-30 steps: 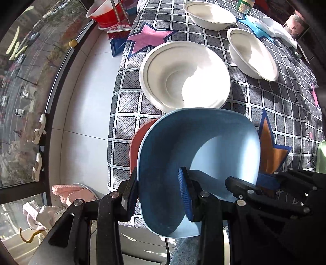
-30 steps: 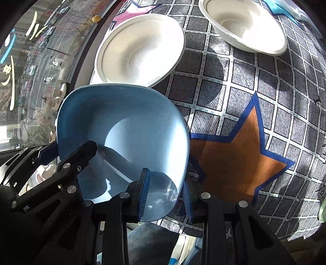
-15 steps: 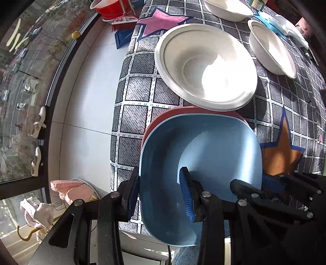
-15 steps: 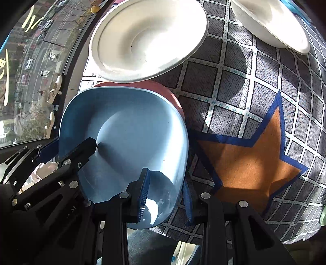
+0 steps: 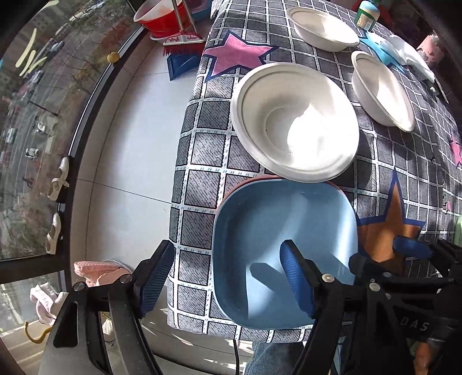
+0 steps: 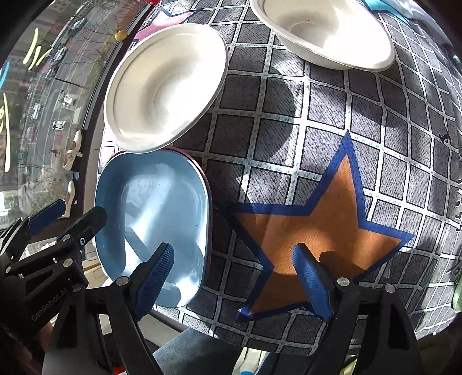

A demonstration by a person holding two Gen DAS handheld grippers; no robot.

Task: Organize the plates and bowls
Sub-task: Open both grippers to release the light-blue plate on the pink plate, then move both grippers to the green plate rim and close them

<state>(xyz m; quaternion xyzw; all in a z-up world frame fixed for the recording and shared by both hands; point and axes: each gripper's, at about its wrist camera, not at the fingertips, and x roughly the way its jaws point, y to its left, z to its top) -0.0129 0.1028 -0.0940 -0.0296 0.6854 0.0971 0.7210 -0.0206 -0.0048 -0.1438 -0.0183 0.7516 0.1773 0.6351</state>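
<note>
A blue plate [image 5: 284, 230] lies stacked on a red plate [image 5: 245, 183] at the table's near left corner; it also shows in the right wrist view [image 6: 153, 207]. My left gripper [image 5: 228, 277] is open, its jaws standing either side of the plate's left rim without touching it. My right gripper [image 6: 234, 277] is open and empty, beside the plate's right edge, over the orange star [image 6: 317, 216]. A large white bowl [image 5: 294, 124] overlaps the plates' far rim. Two smaller white bowls [image 5: 381, 89] [image 5: 323, 28] sit further back.
The table's left edge [image 5: 184, 161] and near edge drop to a tiled floor. A red basin [image 5: 164, 14] and a brush stand on the floor beyond. A green-capped bottle [image 5: 366, 14] and white cloth [image 5: 410, 54] lie at the table's far right.
Both grippers lowered the blue plate onto the red plate, then opened and let it go. The plate now rests flat on the stack.
</note>
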